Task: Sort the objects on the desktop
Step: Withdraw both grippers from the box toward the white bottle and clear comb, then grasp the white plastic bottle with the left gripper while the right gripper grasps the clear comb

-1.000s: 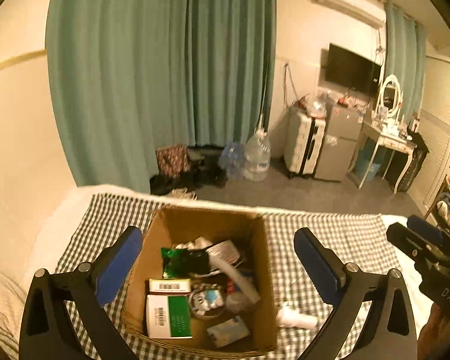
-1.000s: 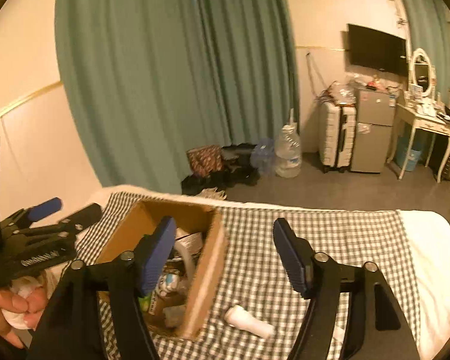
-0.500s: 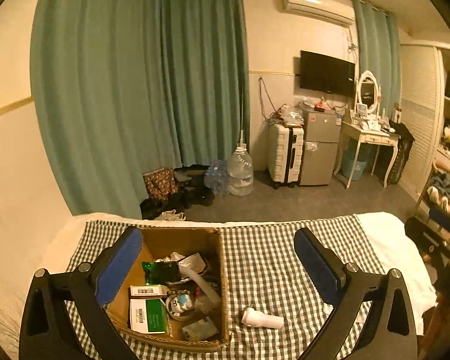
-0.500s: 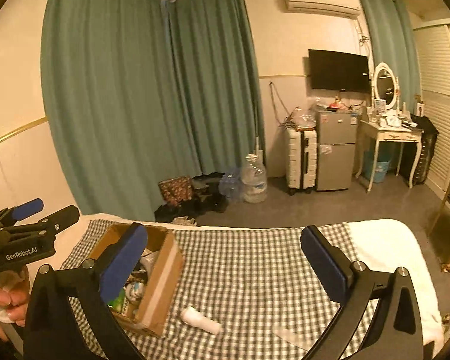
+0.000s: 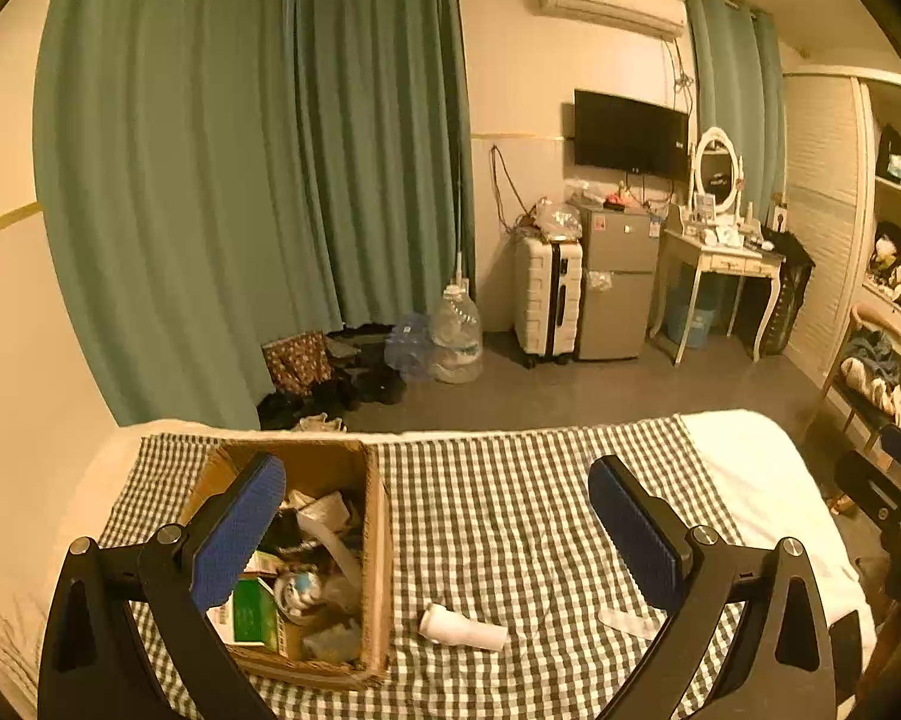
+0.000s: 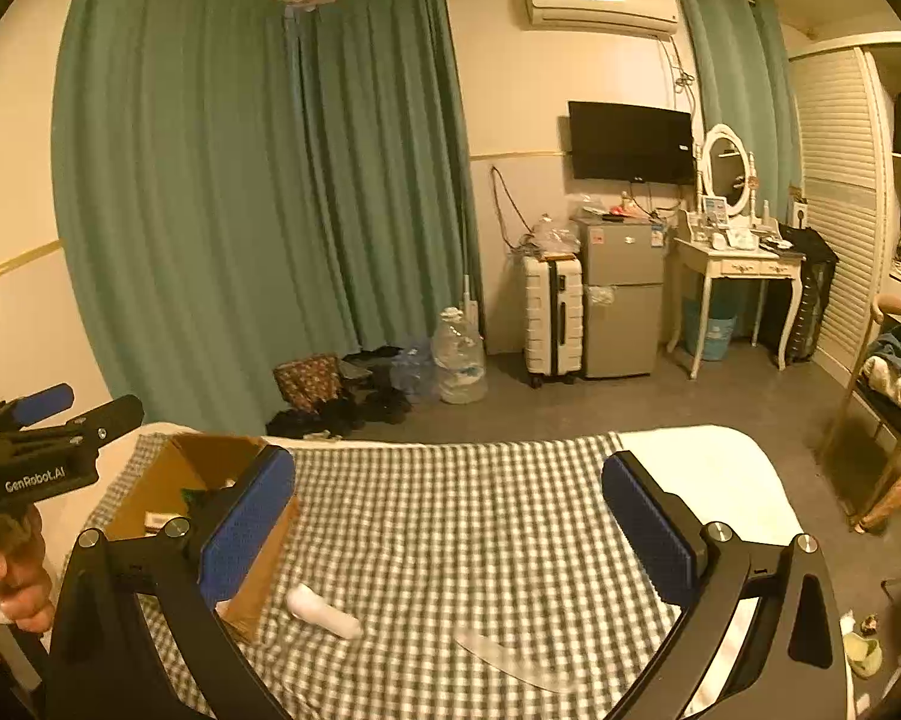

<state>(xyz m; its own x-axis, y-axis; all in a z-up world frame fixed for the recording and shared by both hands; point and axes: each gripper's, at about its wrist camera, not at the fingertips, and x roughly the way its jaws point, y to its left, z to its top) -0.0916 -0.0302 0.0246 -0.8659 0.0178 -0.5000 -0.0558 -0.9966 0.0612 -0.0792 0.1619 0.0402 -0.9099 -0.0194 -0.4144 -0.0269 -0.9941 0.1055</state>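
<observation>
Checked cloth (image 5: 510, 516) over a white bed (image 6: 708, 468), dim warm light, bedroom behind. Both tools wide, nothing between the pads: left tool (image 5: 437, 531), right tool (image 6: 448, 519).

Step in hand, by judgement: between picks, most items already boxed, two stragglers left on the cloth. Nearest to the right tool, low and just right of centre: flat pale strip (image 6: 510, 660), blurred, possibly a clear plastic piece, hard to tell. Slightly left of that, close to the left pad: white cylinder (image 6: 323, 605), on its side, just beside the cardboard box (image 6: 150, 504). From the left tool, same cylinder low between the pads, box under and behind the left pad, filled with packets, a green-and-white carton (image 5: 249, 615), small bottles.

Next move probably: dip toward the cylinder, straddle across its short axis, close gently; round, likely to roll. Then lift over the box wall and drop.

Room: open cloth ahead and to the right, box wall tight on the left, bed edge beyond, floor (image 6: 570, 402) farther, curtains (image 6: 240, 180) at the back. Other tool and a hand (image 6: 12, 588) at far left.
</observation>
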